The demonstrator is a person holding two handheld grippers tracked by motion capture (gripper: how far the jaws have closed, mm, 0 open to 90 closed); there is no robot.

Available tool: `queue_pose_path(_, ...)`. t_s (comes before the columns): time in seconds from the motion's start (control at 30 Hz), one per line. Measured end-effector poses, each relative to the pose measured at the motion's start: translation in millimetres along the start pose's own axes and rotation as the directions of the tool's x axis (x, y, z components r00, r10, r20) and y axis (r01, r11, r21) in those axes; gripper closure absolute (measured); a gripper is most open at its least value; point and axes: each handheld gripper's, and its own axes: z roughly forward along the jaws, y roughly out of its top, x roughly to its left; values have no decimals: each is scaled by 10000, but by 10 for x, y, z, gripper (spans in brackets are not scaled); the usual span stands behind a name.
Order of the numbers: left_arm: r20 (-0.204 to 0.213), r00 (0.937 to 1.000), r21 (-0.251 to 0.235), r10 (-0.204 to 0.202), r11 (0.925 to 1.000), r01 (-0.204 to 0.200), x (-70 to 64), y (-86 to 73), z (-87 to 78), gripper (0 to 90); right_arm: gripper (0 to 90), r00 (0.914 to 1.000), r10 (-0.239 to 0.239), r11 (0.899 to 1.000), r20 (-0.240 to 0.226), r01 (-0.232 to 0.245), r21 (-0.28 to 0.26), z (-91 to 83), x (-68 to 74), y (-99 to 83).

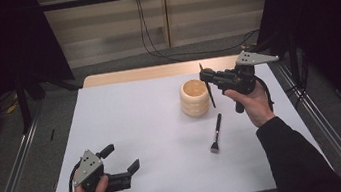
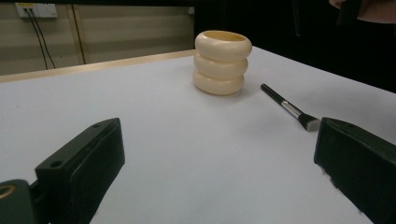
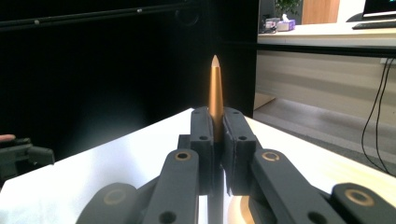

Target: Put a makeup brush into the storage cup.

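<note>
Item: right gripper [image 1: 208, 83], held up at the far right of the counter [image 1: 130, 147], just beside the cream holder [image 1: 195, 97]. We record its jaws closed flat on a slim brush [image 1: 208, 88]; in the right gripper view the brush's copper-coloured handle [image 3: 215, 93] rises upright from between the pads, pointed end up. In the high view the dark lower end hangs beside the holder's right rim, not yet inside as far as we can tell.

Item: cream holder, three stacked rings, open at the top, upright on the counter.

Item: flat brush [image 1: 215, 133], lying loose on the counter in front of the holder, bristle end towards the person.

Item: left gripper [image 1: 123, 164], resting low at the near left corner, jaws spread wide, holding nothing, well apart from everything else.

Risks, as we judge them:
- Hanging end may meet the rim or outer wall instead of the mouth; the holder looks light and could tip or slide, since nothing steadies it.
- Grip sits on a smooth, tapered handle; it may slip or swing between the pads if tilted.
- Release from too high could bounce the brush out or topple the holder.
- A toppled holder could roll onto the flat brush.
</note>
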Motion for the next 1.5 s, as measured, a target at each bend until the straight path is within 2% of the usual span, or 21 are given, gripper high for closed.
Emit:
queue_pose_path(0.13,42,10000,6,52,10000,-52,1,1,4,17,839,9999,-73,10000,74,73,48,76,-38,38)
queue_pose_path(0.2,71,9999,117,75,9999,-76,8,-4,9,17,838,9996,-271,9992,117,268,297,138,-48,29)
queue_pose_path(0.37,72,10000,102,53,9999,-54,9,-5,11,19,839,9996,-152,9995,236,146,266,253,-119,40)
queue_pose_path(0.6,107,9999,134,106,9999,-107,11,-5,15,18,839,9988,-341,9988,345,328,366,393,-184,108)
queue_pose_path(0.73,136,9999,165,41,9999,-43,2,-4,19,18,839,9986,-220,9988,482,198,444,452,-248,99)
queue_pose_path(0.93,151,9998,211,116,9997,-119,9,-1,21,19,839,9987,-334,9987,391,319,385,575,-253,152)
queue_pose_path(1.2,186,9998,167,75,9998,-78,18,-2,18,18,839,9972,-606,9964,429,579,620,737,-281,206)
queue_pose_path(1.3,209,9997,168,136,9998,-140,16,0,22,17,839,9975,-468,9978,530,441,502,768,-338,208)
queue_pose_path(1.5,194,9997,216,150,9996,-154,24,0,18,18,839,9967,-345,9974,735,296,663,835,-422,130)
